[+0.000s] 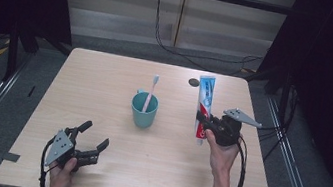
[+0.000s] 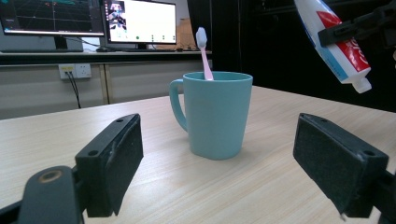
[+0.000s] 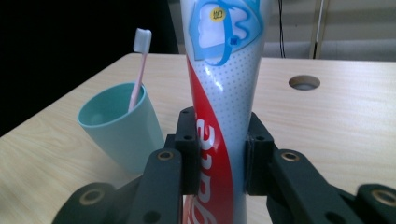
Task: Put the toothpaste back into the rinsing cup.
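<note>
Toothpaste tube [image 1: 203, 104] is already lifted off the surface [image 1: 107, 165], clamped in the right gripper [image 1: 206, 125] beside the teal cup [image 1: 144, 111] holding the toothbrush [image 1: 150, 92], while the left gripper [image 1: 95, 136] waits with fingers spread, holding nothing; placing it remains.

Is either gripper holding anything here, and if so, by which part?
The right gripper is clamped on the toothpaste tube at its red lower section, near the cap end. The left gripper is open and holds nothing.
</note>
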`<state>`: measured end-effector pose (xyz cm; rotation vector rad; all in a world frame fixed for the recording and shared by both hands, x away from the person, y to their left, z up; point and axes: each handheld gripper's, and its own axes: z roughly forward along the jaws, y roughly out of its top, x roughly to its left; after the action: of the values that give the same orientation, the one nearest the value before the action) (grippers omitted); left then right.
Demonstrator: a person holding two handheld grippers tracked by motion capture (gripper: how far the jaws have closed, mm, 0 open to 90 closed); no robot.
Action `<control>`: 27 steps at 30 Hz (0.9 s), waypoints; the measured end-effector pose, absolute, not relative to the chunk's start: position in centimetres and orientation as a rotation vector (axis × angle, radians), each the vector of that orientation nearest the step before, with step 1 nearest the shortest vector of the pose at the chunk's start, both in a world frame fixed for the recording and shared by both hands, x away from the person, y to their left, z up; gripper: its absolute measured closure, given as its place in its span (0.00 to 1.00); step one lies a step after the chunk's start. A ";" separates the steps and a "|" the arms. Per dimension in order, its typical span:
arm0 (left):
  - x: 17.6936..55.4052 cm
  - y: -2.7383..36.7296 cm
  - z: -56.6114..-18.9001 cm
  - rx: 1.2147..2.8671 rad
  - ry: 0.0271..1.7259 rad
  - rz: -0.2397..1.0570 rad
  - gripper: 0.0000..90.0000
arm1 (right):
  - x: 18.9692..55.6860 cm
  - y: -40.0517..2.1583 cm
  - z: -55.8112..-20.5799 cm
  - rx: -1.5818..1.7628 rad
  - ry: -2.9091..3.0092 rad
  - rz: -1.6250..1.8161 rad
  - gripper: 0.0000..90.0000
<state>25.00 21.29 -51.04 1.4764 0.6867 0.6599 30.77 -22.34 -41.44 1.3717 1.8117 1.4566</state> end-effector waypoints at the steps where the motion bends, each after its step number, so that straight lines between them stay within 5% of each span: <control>1: 25.0 21.3 -51.0 1.477 0.686 0.660 0.17 | 30.7 -22.3 -41.4 1.367 1.805 1.466 0.81; 27: 25.0 21.2 -51.1 1.469 0.690 0.659 0.17 | 31.3 -21.1 -39.2 1.253 1.718 1.571 0.81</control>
<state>24.99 21.22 -51.05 1.4695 0.6895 0.6592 31.28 -21.09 -39.19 1.2531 1.7184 1.5705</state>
